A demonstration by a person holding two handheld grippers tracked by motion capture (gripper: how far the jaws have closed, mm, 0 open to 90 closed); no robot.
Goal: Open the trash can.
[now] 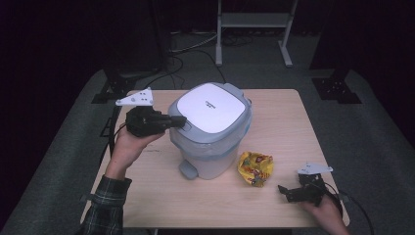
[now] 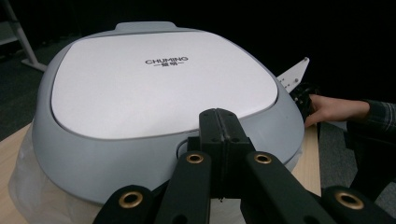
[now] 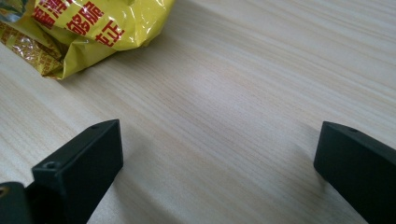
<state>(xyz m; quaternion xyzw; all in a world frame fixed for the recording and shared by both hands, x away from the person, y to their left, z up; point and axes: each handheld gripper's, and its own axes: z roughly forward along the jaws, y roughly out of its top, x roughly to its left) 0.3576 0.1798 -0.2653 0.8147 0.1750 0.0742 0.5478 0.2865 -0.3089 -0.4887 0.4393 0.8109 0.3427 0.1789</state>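
Left gripper jaws pressed together at bin lid; right gripper spread, apparently near wrapper.

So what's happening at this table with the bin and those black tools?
A person holds a claw tool in each hand. The left claw, shut, sits against the edge of the closed lid of the pedal bin. The right claw rests open on the table, near a crumpled yellow wrapper.

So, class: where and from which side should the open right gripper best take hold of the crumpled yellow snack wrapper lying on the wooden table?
Probably its raised, crumpled upper fold, coming from the right gripper side. The crumpled yellow snack wrapper lies low on the wooden table, and the bin crowds its far side.
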